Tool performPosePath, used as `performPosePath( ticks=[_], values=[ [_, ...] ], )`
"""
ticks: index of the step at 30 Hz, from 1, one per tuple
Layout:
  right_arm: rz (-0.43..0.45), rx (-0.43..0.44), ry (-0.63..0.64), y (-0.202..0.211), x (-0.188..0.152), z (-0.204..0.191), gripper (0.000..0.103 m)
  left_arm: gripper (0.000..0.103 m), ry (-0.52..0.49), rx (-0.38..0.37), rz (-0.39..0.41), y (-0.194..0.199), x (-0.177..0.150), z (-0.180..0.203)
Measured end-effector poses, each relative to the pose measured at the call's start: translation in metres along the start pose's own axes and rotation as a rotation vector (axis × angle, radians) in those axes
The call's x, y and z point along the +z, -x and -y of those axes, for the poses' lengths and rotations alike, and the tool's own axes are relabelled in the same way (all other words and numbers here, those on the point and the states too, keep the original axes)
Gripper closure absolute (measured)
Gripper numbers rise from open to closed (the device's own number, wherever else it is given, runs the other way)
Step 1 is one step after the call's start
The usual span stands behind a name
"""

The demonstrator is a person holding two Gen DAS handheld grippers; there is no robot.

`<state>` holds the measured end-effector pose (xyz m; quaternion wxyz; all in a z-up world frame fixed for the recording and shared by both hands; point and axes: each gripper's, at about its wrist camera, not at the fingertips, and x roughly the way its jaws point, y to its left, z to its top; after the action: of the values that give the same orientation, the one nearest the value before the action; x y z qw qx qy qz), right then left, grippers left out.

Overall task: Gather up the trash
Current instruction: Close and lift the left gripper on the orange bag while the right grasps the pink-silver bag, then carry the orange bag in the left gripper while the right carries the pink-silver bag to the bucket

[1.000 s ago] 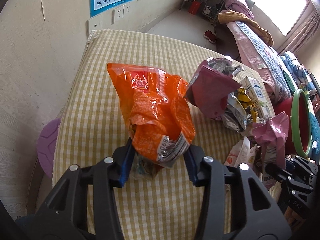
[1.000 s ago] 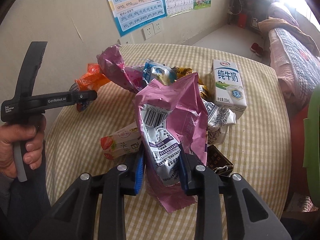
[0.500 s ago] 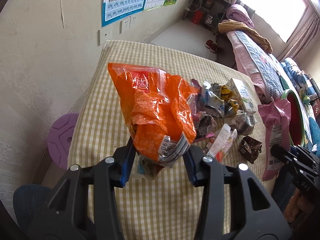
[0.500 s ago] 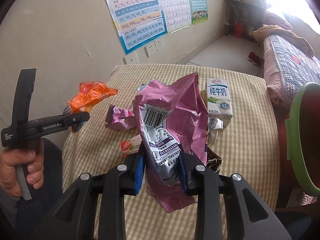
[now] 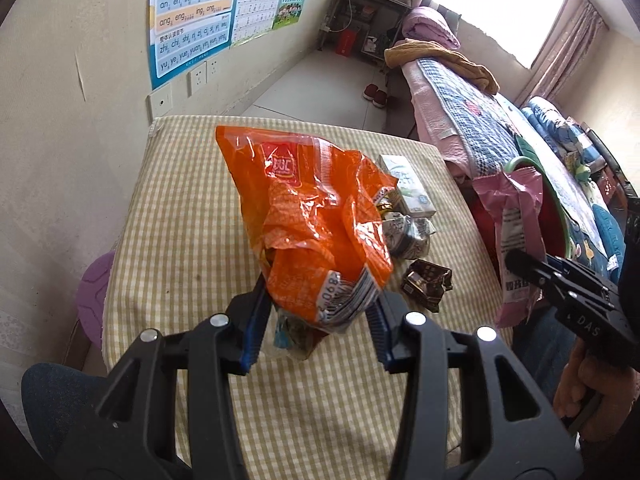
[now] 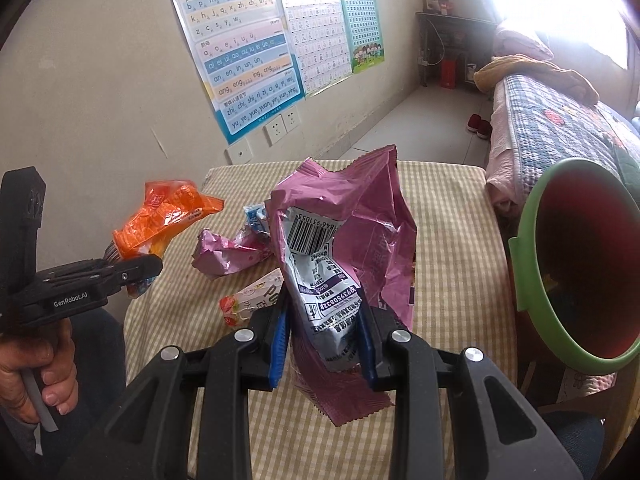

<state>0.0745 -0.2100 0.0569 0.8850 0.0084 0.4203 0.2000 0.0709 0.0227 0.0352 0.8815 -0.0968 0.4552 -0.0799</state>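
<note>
My left gripper (image 5: 316,320) is shut on an orange snack bag (image 5: 312,220) and holds it above the checked table (image 5: 180,216); the bag also shows in the right wrist view (image 6: 168,216). My right gripper (image 6: 324,340) is shut on a pink snack bag (image 6: 352,240), raised over the table's right side; it shows in the left wrist view (image 5: 516,232) too. A red bin with a green rim (image 6: 576,264) stands right of the table, close to the pink bag.
On the table lie a milk carton (image 5: 408,188), a brown wrapper (image 5: 428,284), a crumpled pink wrapper (image 6: 228,252) and a strawberry pouch (image 6: 248,300). A purple stool (image 5: 92,288) is at the left, a bed (image 5: 480,112) at the right.
Both grippers have risen and pulled back from the table with their bags. The right gripper has moved right, nearer the red bin, which now fills more of its view.
</note>
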Motion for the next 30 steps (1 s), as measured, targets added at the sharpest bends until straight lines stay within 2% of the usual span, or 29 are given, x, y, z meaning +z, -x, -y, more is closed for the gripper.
performPosePath(
  ticks=[11,30],
  values=[
    [0.048,-0.076,-0.078,0.025,0.002,0.05,0.074,0.061,-0.095,-0.071,0.004,-0.012,0.014,0.057],
    [0.112,-0.244,-0.222,0.075,-0.008,0.163,0.074,0.061,-0.266,-0.253,-0.033,-0.059,0.042,0.195]
  ],
)
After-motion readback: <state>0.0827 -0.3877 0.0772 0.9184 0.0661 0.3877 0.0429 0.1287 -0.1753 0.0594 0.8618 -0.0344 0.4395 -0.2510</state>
